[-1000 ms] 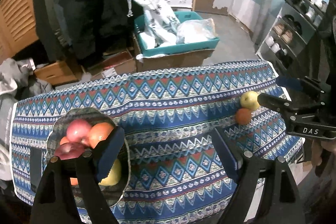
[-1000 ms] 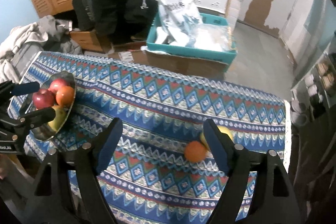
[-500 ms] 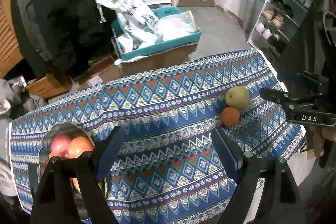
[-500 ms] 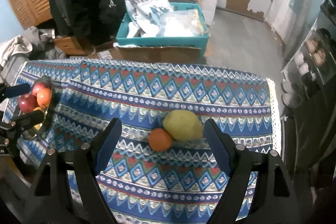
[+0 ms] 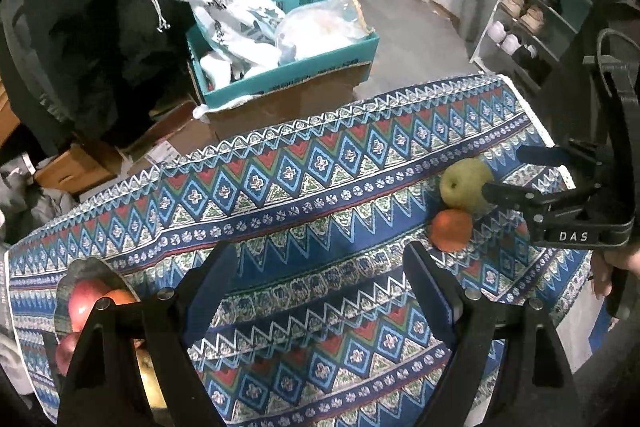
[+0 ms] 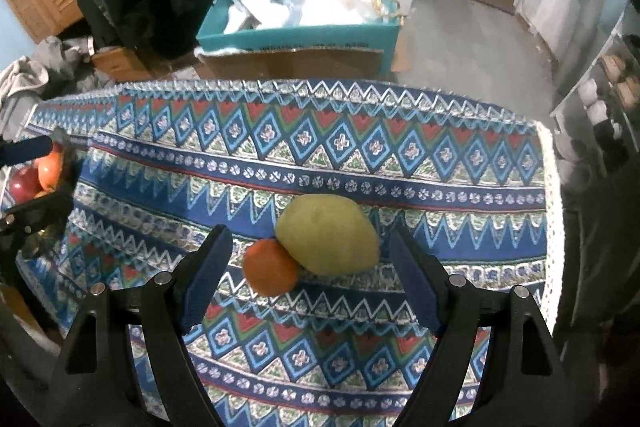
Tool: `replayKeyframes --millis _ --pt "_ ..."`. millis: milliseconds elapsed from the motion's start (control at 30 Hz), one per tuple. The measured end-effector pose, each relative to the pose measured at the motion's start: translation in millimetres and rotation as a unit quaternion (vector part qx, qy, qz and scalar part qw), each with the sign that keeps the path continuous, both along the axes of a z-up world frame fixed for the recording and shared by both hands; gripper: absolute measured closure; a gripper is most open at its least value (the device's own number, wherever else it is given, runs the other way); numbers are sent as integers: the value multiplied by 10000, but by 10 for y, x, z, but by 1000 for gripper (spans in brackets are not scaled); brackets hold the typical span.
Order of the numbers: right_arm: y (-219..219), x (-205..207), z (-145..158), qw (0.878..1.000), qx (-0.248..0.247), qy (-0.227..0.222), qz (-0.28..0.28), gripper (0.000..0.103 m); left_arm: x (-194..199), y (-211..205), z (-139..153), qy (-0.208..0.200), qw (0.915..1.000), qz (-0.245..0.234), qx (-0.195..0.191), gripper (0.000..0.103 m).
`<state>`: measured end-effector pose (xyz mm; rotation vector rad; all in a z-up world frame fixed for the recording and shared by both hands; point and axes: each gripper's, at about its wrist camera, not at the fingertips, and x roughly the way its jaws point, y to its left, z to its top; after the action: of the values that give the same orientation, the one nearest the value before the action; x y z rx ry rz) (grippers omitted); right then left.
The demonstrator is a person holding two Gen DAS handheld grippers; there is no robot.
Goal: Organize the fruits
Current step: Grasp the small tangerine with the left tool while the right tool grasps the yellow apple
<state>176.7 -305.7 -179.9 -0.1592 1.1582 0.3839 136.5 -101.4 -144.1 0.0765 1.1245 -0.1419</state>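
The right claw (image 6: 308, 267) was seen with its jaws spread wide above the patterned cloth (image 6: 340, 147) on the bench, nothing gripped. Between the blue pads (image 6: 208, 267) a green pear (image 6: 328, 235) and an orange (image 6: 270, 267) were framed, touching each other. At the left edge, the left claw (image 6: 36, 179) was seen beside a bowl of fruit (image 6: 40, 175). Beyond the bench, a teal crate (image 6: 300, 39) of bags was visible.

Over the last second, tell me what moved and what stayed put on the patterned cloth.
The right tool came down toward the yellow-green pear and small orange, which now sit between its open jaws, untouched. The left tool swung away from the metal fruit bowl toward the middle of the blue patterned tablecloth. Both tools stayed open and empty; no fruit moved.
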Motion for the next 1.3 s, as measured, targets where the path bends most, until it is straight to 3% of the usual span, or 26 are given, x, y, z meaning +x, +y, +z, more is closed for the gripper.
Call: replayKeyframes --millis 533,767,1133,1300 --pt "49 243 -533 9986 -301 439 70 22 339 -107 -430 180 9996 -227 -47 17" --pt "10 297 -653 9979 -35 639 -100 20 430 -194 -546 298 9991 -265 -138 17" --pt "-341 212 -487 9952 256 569 -753 22 408 -363 -569 328 9983 -431 -197 17" --pt "-662 111 -301 9899 402 463 -1280 22 390 -537 -561 382 9967 -557 -450 17"
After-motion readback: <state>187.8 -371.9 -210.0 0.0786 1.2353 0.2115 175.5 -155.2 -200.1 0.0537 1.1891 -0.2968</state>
